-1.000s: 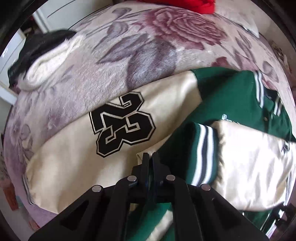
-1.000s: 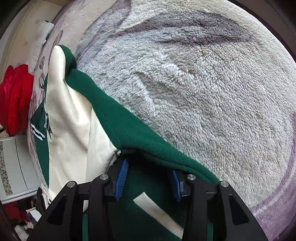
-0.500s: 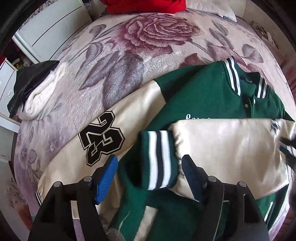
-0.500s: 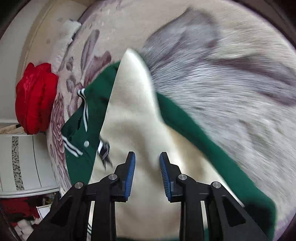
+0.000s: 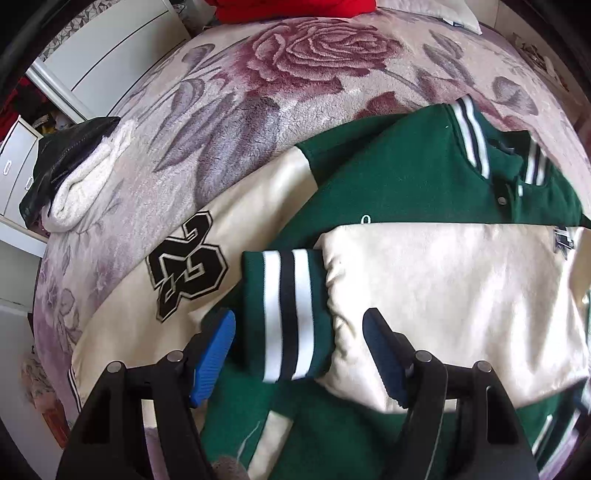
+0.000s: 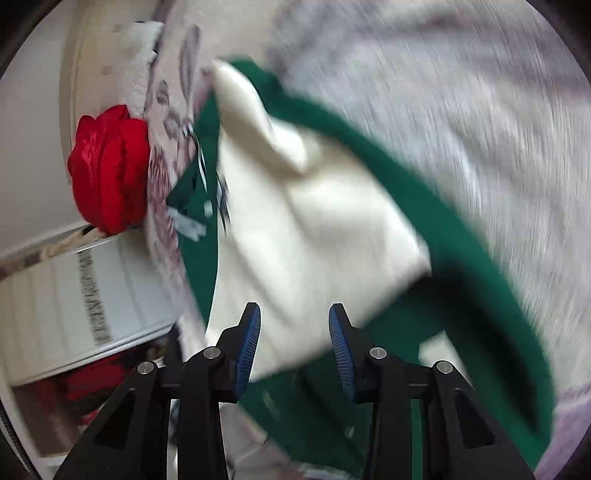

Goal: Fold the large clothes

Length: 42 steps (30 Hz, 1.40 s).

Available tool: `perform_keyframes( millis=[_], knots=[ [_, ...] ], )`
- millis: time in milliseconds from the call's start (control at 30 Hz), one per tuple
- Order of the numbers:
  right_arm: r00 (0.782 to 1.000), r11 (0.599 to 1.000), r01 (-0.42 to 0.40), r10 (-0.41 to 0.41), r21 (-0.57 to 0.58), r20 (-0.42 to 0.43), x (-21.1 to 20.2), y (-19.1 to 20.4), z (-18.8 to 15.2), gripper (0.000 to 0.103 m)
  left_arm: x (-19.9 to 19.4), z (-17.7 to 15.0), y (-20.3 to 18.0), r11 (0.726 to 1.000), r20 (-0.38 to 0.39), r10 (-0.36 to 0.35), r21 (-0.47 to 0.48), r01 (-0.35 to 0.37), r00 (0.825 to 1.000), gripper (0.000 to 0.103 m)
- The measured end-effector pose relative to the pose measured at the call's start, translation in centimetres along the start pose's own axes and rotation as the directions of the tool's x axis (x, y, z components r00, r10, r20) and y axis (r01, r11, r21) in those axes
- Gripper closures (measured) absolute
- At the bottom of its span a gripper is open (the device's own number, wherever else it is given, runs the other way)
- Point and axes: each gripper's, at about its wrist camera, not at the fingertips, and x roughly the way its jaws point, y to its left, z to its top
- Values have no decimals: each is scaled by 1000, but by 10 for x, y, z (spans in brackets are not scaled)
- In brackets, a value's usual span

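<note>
A green varsity jacket [image 5: 399, 184] with cream sleeves lies on the floral blanket [image 5: 295, 74]. One cream sleeve [image 5: 443, 288] is folded across the green body, its striped cuff [image 5: 288, 314] at the middle. The other sleeve, with a black "23" patch [image 5: 184, 266], stretches to the left. My left gripper [image 5: 297, 354] is open and empty, its jaws either side of the cuff, above it. My right gripper [image 6: 294, 343] is open and empty above the folded cream sleeve [image 6: 314, 229], in a blurred view.
A black and white garment [image 5: 70, 173] lies at the blanket's left edge. A red garment [image 6: 107, 170] sits at the far end of the bed, also in the left wrist view [image 5: 295, 7]. White drawers [image 5: 107, 55] stand to the left.
My left gripper let go of the sleeve cuff and opened wide, drawing back. My right gripper released the green hem, rose and swung left over the folded sleeve.
</note>
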Motion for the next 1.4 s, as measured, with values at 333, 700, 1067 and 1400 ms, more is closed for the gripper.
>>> perform_keyframes(
  millis=[333,700,1067,1400],
  knots=[
    [965,987,82,-113,138,236,7,-63,7,60,44,-6,10,1000,-64,-13,-19,12,998,27],
    [866,839,499,-467,-219,180,101,68,-108,42,-20,-95,197,822,-25,-275,-524,222,961,29],
    [837,805,546,-510,-231,199,226,109,-193,42,91,-195,355,234,175,-436,-925,299,883,65],
    [753,736,650,-591,-189,289,242,115,-226,43,97,-132,459,387,220,-386,-843,374,896,102]
  ],
)
